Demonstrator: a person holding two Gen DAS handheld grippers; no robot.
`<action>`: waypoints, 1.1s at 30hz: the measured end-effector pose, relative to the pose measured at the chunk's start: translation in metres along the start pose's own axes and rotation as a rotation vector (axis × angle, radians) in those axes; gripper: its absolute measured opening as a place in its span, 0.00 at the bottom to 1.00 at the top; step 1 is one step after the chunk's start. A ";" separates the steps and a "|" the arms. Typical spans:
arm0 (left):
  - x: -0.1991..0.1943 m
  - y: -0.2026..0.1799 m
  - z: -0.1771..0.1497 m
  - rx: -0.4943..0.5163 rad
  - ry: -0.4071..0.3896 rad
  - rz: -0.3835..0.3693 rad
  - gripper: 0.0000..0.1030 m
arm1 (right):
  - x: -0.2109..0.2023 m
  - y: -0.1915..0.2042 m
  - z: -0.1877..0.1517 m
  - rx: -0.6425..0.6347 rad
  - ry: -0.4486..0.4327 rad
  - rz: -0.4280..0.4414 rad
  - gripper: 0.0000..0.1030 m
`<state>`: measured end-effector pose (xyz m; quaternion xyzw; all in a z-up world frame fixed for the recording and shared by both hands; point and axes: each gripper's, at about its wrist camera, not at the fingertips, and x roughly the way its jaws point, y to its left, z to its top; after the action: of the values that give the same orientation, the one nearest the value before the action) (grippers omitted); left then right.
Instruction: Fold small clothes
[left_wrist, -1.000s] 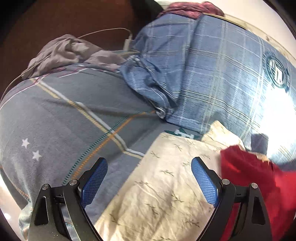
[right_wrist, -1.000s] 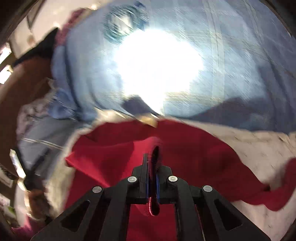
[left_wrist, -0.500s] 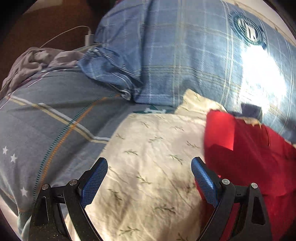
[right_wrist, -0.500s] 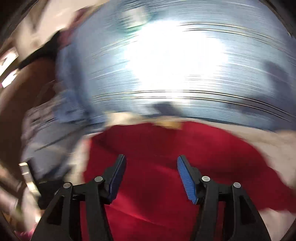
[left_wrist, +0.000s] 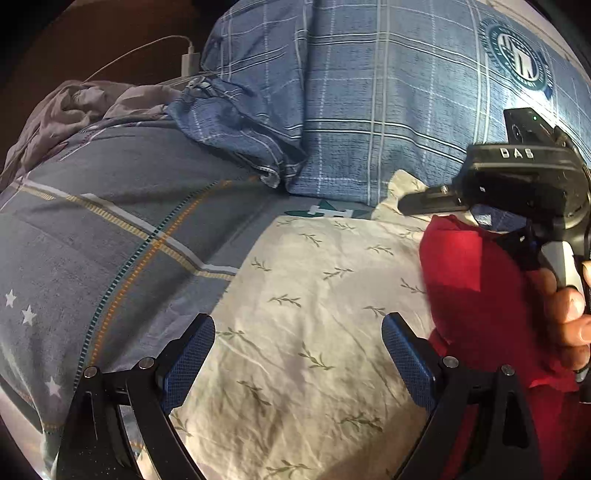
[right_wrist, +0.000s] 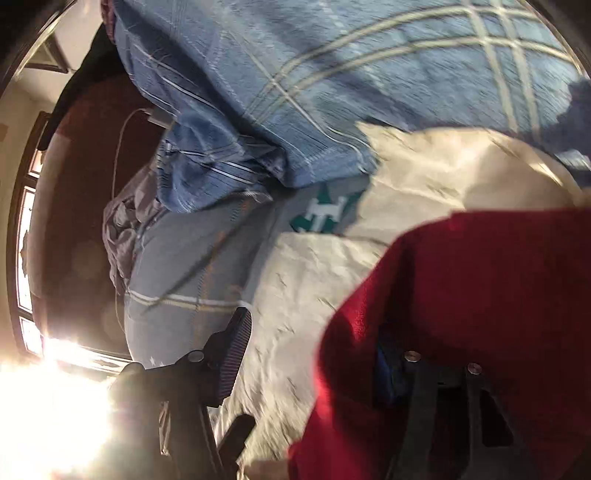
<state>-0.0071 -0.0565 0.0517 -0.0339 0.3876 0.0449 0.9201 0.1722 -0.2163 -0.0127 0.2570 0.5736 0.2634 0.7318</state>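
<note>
A red garment (left_wrist: 480, 288) lies bunched on a cream leaf-print cloth (left_wrist: 295, 295) spread over the bed. My left gripper (left_wrist: 297, 354) hovers open above the cream cloth, nothing between its blue pads, with the red garment just right of its right finger. The right gripper's black housing (left_wrist: 517, 173) shows at the upper right above the red garment, held by a hand (left_wrist: 569, 314). In the right wrist view my right gripper (right_wrist: 310, 358) is open; the red garment (right_wrist: 480, 295) drapes over its right finger and hides most of it, while the left finger (right_wrist: 234, 354) stands free over the cream cloth (right_wrist: 295, 295).
A blue plaid quilt (left_wrist: 369, 92) is heaped behind the cloths. The grey striped sheet with stars (left_wrist: 92, 240) spreads to the left, with a crumpled grey garment (left_wrist: 74, 107) and a white charger with cable (left_wrist: 190, 61) beyond. Bright window glare (right_wrist: 48, 406) fills the right view's lower left.
The right gripper was shut on the red garment, then let go and opened, swinging left and down. It now shows in the left view. The left gripper shifted slightly right over the cream cloth.
</note>
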 end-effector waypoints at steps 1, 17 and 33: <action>0.000 0.002 0.000 -0.010 -0.002 0.000 0.89 | 0.002 0.004 0.004 -0.020 0.001 -0.011 0.61; 0.002 -0.007 0.000 0.004 -0.026 -0.012 0.89 | -0.087 0.040 -0.020 -0.321 -0.093 -0.279 0.61; 0.018 -0.037 -0.008 0.121 0.041 -0.051 0.90 | -0.135 -0.034 -0.137 -0.425 -0.084 -0.645 0.48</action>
<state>0.0039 -0.0935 0.0347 0.0111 0.4076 -0.0031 0.9131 0.0140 -0.3227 0.0302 -0.0832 0.5271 0.1218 0.8369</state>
